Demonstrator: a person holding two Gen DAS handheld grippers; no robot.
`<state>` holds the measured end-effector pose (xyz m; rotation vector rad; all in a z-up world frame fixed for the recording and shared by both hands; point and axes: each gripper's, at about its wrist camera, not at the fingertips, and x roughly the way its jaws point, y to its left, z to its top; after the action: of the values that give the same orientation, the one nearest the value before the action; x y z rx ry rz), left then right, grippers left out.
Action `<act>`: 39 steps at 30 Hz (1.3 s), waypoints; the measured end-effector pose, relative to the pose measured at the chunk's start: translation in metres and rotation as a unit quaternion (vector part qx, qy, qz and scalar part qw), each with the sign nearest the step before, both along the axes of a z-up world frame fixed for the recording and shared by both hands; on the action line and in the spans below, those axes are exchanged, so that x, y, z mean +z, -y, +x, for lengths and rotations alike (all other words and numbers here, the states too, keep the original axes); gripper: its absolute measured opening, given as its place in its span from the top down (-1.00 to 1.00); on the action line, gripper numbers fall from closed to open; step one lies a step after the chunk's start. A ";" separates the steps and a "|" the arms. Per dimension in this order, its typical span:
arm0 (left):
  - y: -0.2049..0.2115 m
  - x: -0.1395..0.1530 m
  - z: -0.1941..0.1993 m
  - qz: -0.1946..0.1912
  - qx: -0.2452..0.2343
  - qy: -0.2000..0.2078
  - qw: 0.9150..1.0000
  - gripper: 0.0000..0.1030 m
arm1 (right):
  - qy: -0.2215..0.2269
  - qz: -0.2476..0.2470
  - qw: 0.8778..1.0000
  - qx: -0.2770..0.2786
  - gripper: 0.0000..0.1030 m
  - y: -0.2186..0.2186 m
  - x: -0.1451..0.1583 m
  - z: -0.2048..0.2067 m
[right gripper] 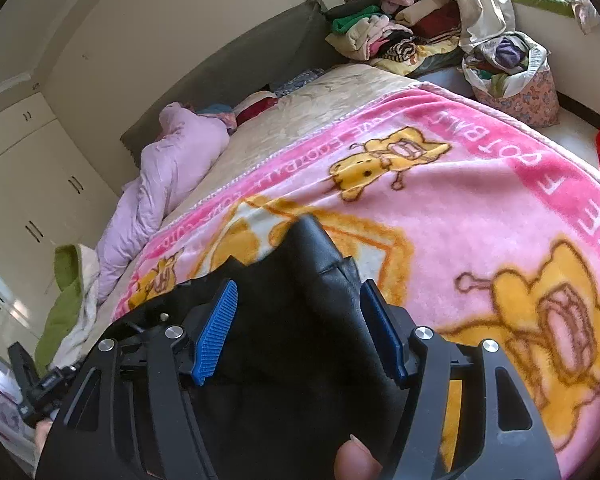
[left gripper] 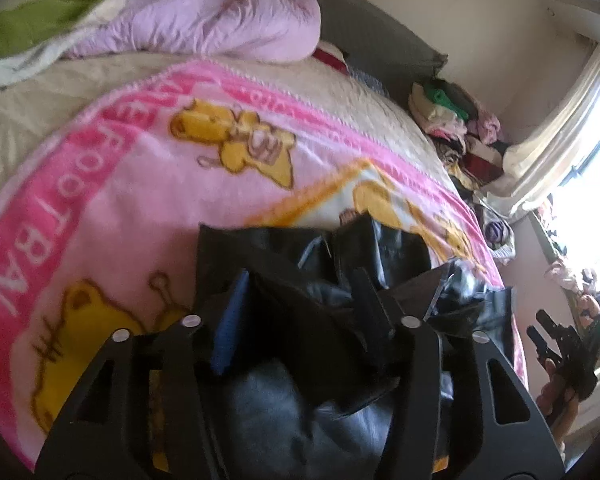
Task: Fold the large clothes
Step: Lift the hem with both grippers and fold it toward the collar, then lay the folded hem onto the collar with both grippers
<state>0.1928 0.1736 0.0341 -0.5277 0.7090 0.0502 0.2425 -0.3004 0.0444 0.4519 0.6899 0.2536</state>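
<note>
Black jacket (right gripper: 300,340) glossy, leather-like; pink blanket (right gripper: 480,216) fuzzy fleece; ribbed blue pads (right gripper: 216,336).

Blown-out window (left gripper: 592,208) glare, fisheye blur

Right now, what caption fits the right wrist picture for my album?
Open right gripper straddles a black leather garment on a pink cartoon-bear blanket.
</note>
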 end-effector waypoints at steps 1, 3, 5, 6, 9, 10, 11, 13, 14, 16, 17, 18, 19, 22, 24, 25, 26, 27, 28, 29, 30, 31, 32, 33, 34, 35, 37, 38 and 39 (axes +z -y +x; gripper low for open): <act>-0.002 0.004 -0.002 0.010 0.010 0.009 1.000 -0.12 | 0.001 -0.008 1.000 -0.003 -0.22 0.001 -0.001 0.001; -0.005 0.010 -0.005 0.015 0.022 0.019 0.999 -0.13 | 0.003 -0.020 1.000 -0.008 -0.22 0.002 -0.002 0.002; -0.008 0.013 -0.007 0.023 0.027 0.024 0.999 -0.13 | 0.006 -0.039 0.999 -0.014 -0.22 0.002 -0.004 0.004; -0.009 0.014 -0.008 0.036 0.032 0.025 0.999 -0.13 | 0.008 -0.055 0.998 -0.017 -0.22 0.001 -0.005 0.005; -0.009 0.010 -0.005 0.097 0.045 0.016 0.994 -0.20 | 0.013 -0.100 0.995 -0.020 -0.22 -0.003 -0.009 0.009; -0.008 0.007 -0.002 0.115 0.045 0.008 0.992 -0.21 | 0.015 -0.122 0.992 -0.019 -0.22 -0.006 -0.011 0.011; -0.006 0.001 0.003 0.137 0.040 -0.004 0.990 -0.21 | 0.017 -0.137 0.990 -0.017 -0.22 -0.009 -0.012 0.013; -0.001 -0.009 0.014 0.158 0.023 -0.021 0.987 -0.21 | 0.018 -0.168 0.986 -0.005 -0.22 -0.016 -0.018 0.019; 0.001 -0.013 0.018 0.161 0.016 -0.027 0.987 -0.21 | 0.017 -0.181 0.983 0.006 -0.22 -0.021 -0.022 0.024; 0.007 -0.026 0.030 0.158 -0.007 -0.040 0.987 -0.21 | 0.012 -0.199 0.980 0.021 -0.21 -0.030 -0.028 0.030; 0.010 -0.032 0.038 0.154 -0.016 -0.047 0.987 -0.21 | 0.011 -0.210 0.977 0.027 -0.18 -0.035 -0.031 0.034; 0.011 -0.036 0.042 0.152 -0.018 -0.051 0.987 -0.20 | 0.009 -0.217 0.976 0.031 -0.03 -0.039 -0.033 0.036; 0.012 -0.040 0.045 0.152 -0.015 -0.053 0.987 -0.16 | 0.008 -0.226 0.973 0.035 0.14 -0.043 -0.036 0.040; 0.013 -0.043 0.047 0.151 -0.011 -0.046 0.987 0.54 | 0.015 -0.248 0.968 0.039 0.68 -0.049 -0.040 0.043; 0.014 -0.038 0.041 0.148 -0.011 -0.026 0.989 0.77 | 0.035 -0.236 0.970 0.035 0.77 -0.046 -0.031 0.037; 0.013 -0.033 0.036 0.149 -0.010 -0.014 0.989 0.78 | 0.043 -0.222 0.974 0.035 0.78 -0.043 -0.026 0.035; 0.013 -0.028 0.032 0.154 -0.008 -0.002 0.988 0.81 | 0.053 -0.201 0.978 0.034 0.78 -0.039 -0.019 0.033; 0.015 -0.021 0.031 0.158 -0.003 0.010 0.987 0.82 | 0.061 -0.177 0.982 0.030 0.79 -0.033 -0.011 0.032; 0.015 -0.015 0.028 0.160 0.003 0.022 0.987 0.83 | 0.062 -0.164 0.984 0.027 0.80 -0.031 -0.007 0.034; 0.016 -0.010 0.028 0.162 0.006 0.027 0.986 0.83 | 0.061 -0.154 0.986 0.024 0.80 -0.030 -0.003 0.037; 0.017 -0.002 0.029 0.167 0.011 0.034 0.985 0.85 | 0.056 -0.145 0.988 0.020 0.80 -0.030 -0.002 0.044; 0.017 0.000 0.031 0.170 0.013 0.035 0.985 0.86 | 0.052 -0.144 0.988 0.018 0.80 -0.031 -0.001 0.048; 0.017 0.002 0.034 0.173 0.015 0.036 0.984 0.87 | 0.048 -0.146 0.988 0.016 0.80 -0.034 -0.003 0.056; 0.016 0.001 0.039 0.175 0.018 0.032 0.984 0.87 | 0.045 -0.152 0.987 0.015 0.80 -0.036 -0.005 0.059; 0.015 -0.003 0.044 0.172 0.020 0.027 0.984 0.87 | 0.037 -0.162 0.986 0.014 0.80 -0.041 -0.011 0.067; 0.014 -0.006 0.049 0.171 0.021 0.022 0.985 0.87 | 0.029 -0.171 0.985 0.013 0.80 -0.045 -0.017 0.073; 0.014 -0.015 0.056 0.176 0.020 0.005 0.984 0.87 | 0.018 -0.178 0.984 0.012 0.80 -0.048 -0.028 0.080; 0.013 -0.019 0.058 0.175 0.018 -0.001 0.984 0.87 | 0.014 -0.180 0.984 0.012 0.80 -0.049 -0.033 0.081; 0.010 -0.024 0.062 0.172 0.017 -0.009 0.985 0.87 | 0.008 -0.181 0.983 0.011 0.80 -0.049 -0.038 0.083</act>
<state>0.2547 0.1634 0.0101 -0.2075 0.6915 0.2071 0.3258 -0.2516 0.0069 0.0956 0.7080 0.1471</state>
